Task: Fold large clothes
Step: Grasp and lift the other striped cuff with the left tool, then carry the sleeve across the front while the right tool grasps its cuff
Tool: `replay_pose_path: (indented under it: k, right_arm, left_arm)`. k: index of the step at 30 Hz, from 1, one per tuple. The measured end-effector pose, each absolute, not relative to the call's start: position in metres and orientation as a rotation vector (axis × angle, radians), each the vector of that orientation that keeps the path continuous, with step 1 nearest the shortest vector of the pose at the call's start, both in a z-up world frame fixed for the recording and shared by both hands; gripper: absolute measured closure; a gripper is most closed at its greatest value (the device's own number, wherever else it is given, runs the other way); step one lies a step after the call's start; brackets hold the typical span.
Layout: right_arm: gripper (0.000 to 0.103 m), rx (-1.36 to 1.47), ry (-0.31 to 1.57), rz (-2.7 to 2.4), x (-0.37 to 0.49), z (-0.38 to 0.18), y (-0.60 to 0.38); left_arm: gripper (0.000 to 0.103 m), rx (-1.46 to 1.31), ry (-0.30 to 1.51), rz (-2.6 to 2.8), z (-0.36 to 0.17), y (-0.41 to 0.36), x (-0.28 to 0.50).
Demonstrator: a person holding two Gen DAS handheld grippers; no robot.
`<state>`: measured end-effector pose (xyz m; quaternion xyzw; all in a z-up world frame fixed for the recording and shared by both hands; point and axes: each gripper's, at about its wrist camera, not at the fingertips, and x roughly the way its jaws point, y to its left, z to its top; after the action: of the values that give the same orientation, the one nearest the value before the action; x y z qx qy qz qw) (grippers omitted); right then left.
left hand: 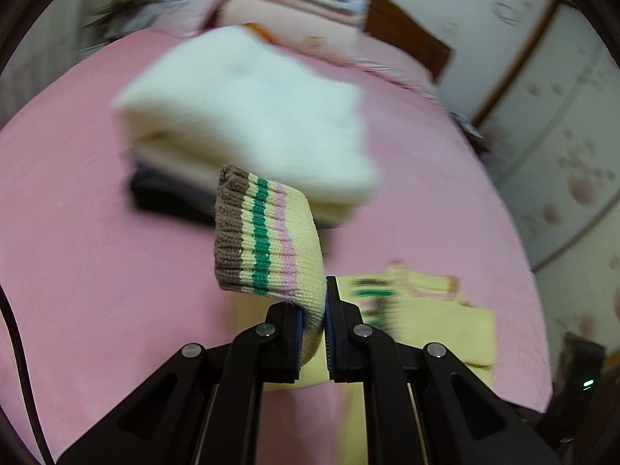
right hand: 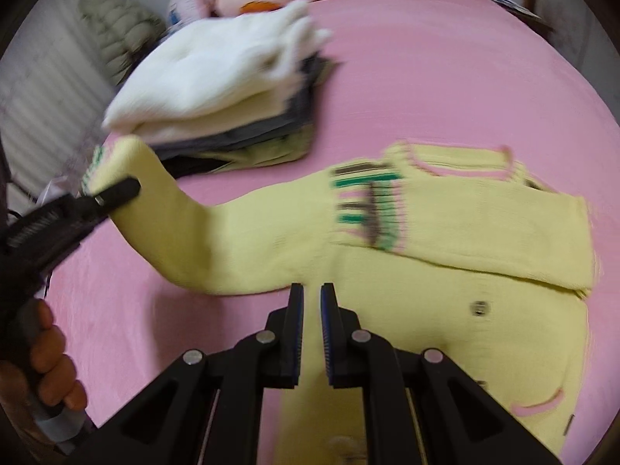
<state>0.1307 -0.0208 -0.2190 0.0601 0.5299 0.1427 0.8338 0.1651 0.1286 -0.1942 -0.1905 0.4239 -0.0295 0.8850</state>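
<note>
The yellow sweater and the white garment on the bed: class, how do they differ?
The yellow sweater lies spread out; the white garment is folded.
The sweater rests on the pink sheet; the white garment tops a stack.
The sweater's sleeve is lifted by the left tongs; nothing holds the white garment.
Both are on the bed.

Left gripper (left hand: 313, 321) clamped tight, right gripper (right hand: 311, 321) nearly closed, empty.

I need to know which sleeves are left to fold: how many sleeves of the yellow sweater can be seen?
2: one sleeve lifted off the pink bed by the left gripper, shut on its striped cuff; the other sleeve already folded across the sweater's chest.
</note>
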Motion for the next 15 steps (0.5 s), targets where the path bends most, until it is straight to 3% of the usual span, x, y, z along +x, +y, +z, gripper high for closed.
replay_pose_path:
  k: [6, 11, 15]
  right_arm:
    - [0.094, 0.170, 1.093, 0.189, 0.137, -0.217, -0.098]
    - [0.094, 0.197, 1.097, 0.137, 0.135, -0.229, -0.149]
    - [0.094, 0.214, 1.115, 0.127, 0.137, -0.242, -0.172]
  left_arm:
    - [0.096, -0.293, 0.925, -0.208, -0.208, 0.027, 0.205]
    - [0.095, -0.199, 1.025, -0.259, -0.258, -0.040, 0.218]
    - [0.080, -0.163, 1.174, -0.251, -0.311, -0.066, 0.221]
